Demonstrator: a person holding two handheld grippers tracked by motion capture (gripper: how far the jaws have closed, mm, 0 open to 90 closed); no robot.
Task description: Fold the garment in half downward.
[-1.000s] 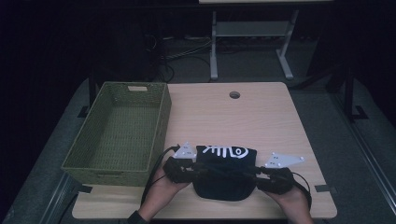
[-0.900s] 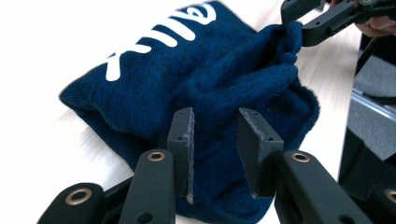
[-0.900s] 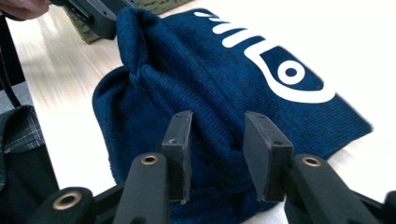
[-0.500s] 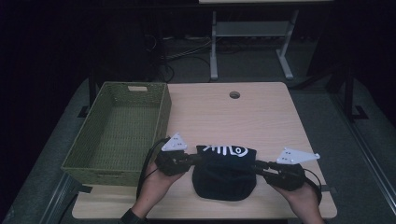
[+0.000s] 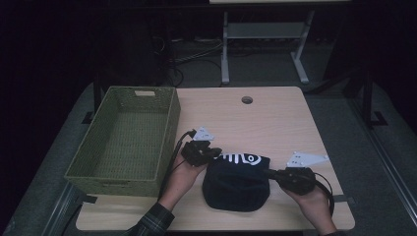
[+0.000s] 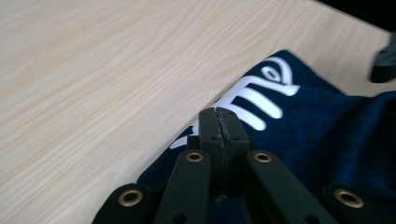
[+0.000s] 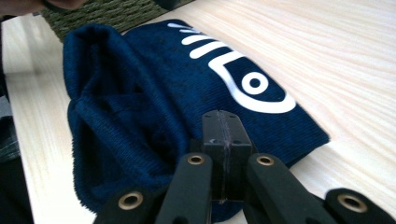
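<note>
Pale wooden table [image 5: 275, 123] beneath: my left claw [image 6: 218, 114] and right claw [image 7: 226, 119] pinched the soft, limp navy cloth [image 5: 236, 184] at opposite edges.

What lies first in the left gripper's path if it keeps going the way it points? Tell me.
The left gripper, its jaws shut after closing at the edge of the navy beanie, points across the beanie's white print. Beyond, probably the right gripper; depth is uncertain.

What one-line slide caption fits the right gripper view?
Right claw shut on the edge of a navy beanie lying on a wooden table.
</note>
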